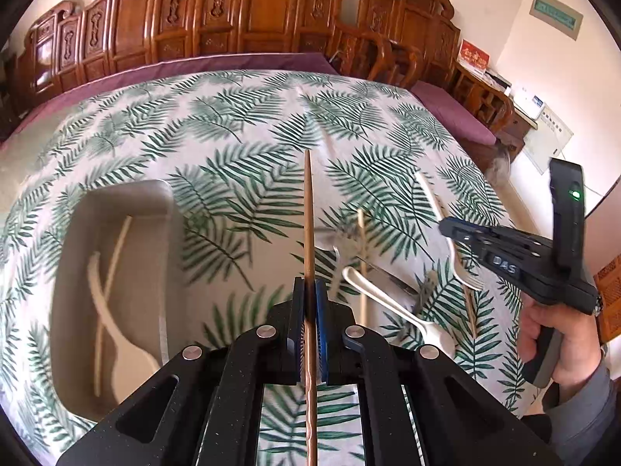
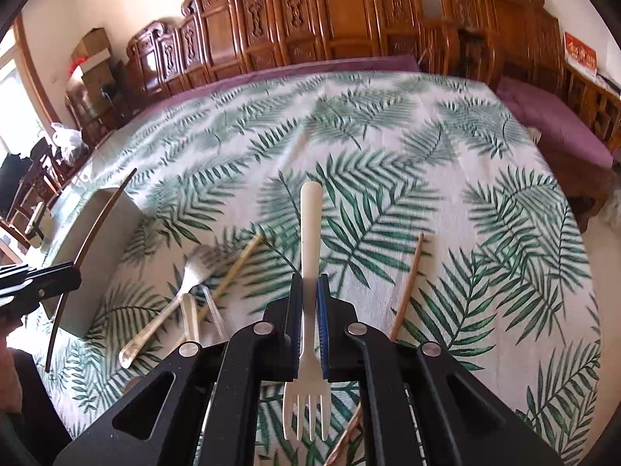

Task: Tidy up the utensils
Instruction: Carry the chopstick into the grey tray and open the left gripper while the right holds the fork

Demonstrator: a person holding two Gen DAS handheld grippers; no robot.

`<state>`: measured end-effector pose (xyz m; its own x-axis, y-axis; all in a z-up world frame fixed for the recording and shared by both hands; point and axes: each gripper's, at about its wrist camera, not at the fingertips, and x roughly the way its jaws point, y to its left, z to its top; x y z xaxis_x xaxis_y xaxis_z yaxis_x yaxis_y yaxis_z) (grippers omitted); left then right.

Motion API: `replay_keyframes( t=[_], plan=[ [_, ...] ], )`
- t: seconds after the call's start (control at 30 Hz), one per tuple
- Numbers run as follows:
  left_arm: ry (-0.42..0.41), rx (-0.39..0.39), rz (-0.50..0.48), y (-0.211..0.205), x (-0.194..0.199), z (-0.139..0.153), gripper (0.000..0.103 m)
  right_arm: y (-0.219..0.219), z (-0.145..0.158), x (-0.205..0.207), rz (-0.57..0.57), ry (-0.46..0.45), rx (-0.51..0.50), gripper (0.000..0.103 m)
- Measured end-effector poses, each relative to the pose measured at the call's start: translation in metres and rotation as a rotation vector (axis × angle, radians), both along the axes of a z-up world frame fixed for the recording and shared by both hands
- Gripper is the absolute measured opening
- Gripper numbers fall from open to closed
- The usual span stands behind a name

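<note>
**Over a leaf-print tablecloth, both grippers carry cutlery**

At left, a beige tray (image 1: 116,198) holds a spoon (image 1: 128,365). Left gripper (image 1: 309,291) pinches a brown chopstick (image 1: 307,209); right gripper (image 2: 309,285) clamps a white fork (image 2: 310,225).

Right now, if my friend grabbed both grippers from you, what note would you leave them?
Left gripper: shut on a long brown wooden chopstick, lifted over the cloth.
Right gripper: shut on a white plastic fork, prongs toward the camera.
Done: a white plastic spoon and a pale thin chopstick lie in the beige rectangular tray.
Left: drop both held pieces in the tray, then collect the silver metal fork, the other chopsticks and white spoon from the leaf-print tablecloth.
</note>
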<state>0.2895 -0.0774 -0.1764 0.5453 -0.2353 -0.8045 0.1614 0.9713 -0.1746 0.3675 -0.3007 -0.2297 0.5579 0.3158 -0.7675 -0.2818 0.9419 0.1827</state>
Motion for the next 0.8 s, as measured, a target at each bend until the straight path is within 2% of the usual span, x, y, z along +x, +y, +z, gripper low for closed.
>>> replay_keyframes(
  t=[0.27, 0.47, 0.8],
  plan=[
    [-0.036, 0.020, 0.021, 0.033, -0.001, 0.018, 0.004, 0.019, 0.030, -0.021, 0.046, -0.078, 0.051, 0.009],
    [-0.048, 0.059, 0.038, 0.059, 0.002, 0.023, 0.004, 0.043, 0.039, -0.037, 0.098, -0.097, 0.060, 0.009],
    [-0.009, 0.107, 0.034, 0.108, 0.014, -0.001, 0.004, 0.081, 0.051, -0.052, 0.151, -0.135, 0.068, 0.009]
  ],
)
